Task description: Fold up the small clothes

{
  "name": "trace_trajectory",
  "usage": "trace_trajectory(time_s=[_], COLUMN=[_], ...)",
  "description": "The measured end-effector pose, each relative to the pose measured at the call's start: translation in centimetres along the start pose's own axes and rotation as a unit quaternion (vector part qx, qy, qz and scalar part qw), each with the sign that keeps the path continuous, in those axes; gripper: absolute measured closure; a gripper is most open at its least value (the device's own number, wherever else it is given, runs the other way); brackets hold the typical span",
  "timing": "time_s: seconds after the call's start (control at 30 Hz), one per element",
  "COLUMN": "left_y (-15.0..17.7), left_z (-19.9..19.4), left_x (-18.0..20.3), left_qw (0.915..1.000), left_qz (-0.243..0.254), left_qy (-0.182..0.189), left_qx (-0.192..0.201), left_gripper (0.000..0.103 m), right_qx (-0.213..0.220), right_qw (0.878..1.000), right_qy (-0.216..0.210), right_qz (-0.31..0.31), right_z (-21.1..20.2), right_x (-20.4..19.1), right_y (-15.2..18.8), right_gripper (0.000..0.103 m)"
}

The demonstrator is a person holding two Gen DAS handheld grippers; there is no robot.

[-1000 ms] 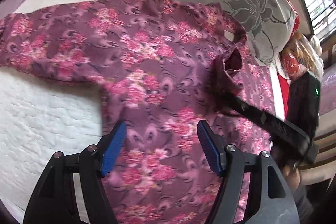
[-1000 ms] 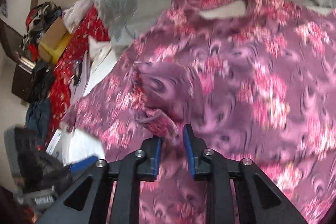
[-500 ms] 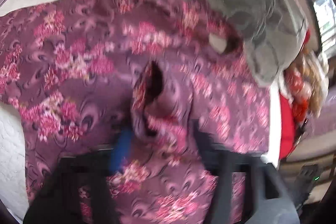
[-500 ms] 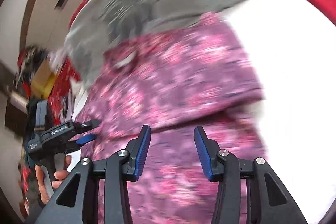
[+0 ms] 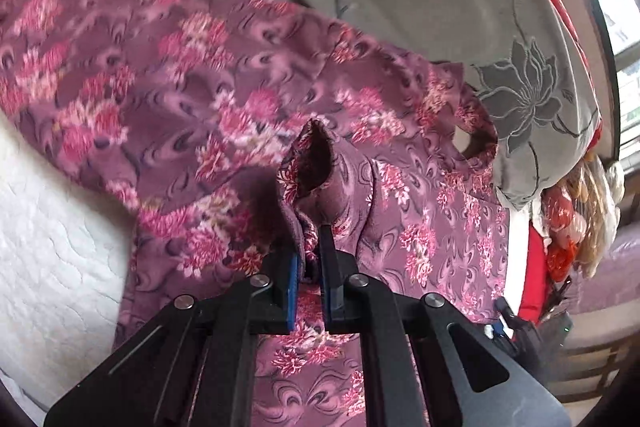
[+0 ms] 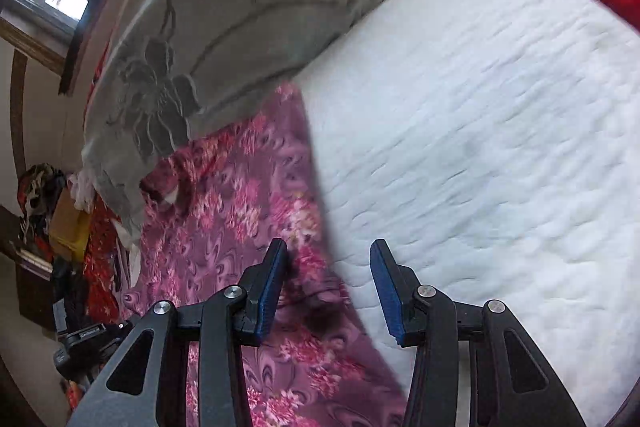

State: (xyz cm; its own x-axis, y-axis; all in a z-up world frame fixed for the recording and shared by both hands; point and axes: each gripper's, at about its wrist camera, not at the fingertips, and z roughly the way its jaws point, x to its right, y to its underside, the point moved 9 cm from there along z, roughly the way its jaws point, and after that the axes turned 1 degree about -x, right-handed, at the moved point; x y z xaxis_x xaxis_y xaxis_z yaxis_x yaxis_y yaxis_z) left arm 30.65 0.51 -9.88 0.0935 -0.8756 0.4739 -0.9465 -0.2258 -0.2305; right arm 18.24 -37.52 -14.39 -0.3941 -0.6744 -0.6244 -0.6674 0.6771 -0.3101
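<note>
My left gripper is clenched on the sleeve cuff in the middle of the floral top, spread on the white quilt. My right gripper, released and just narrowing, straddles the top's right edge. Next, I judge: carry the sleeve across.

A soft, faintly sheened purple floral garment is seen ahead of the left gripper, cloth with a napped, fleecy inside at the sleeve cuff. Matt black plastic arms and ribbed blue pads are shown on the right gripper, with bright metal pins. Beneath it, a white quilted bedcover is presented, puckered and matt. Beyond, a grey blanket is noted, smooth woven cloth.
</note>
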Motion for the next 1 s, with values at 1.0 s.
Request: trace_trajectory(time_s=[1.0], left_y=[0.3], left_z=[-3.5], left_x=[-5.2], left_qw=[0.9998], left_qz=[0.018], left_qy=[0.004], left_qx=[0.012], left_gripper=[0.064], right_qx=[-0.02], right_qw=[0.971], right_qy=[0.011], right_qz=[-0.239], right_z=[7.4], right_x=[-21.0], right_y=[10.6], right_gripper=[0.075])
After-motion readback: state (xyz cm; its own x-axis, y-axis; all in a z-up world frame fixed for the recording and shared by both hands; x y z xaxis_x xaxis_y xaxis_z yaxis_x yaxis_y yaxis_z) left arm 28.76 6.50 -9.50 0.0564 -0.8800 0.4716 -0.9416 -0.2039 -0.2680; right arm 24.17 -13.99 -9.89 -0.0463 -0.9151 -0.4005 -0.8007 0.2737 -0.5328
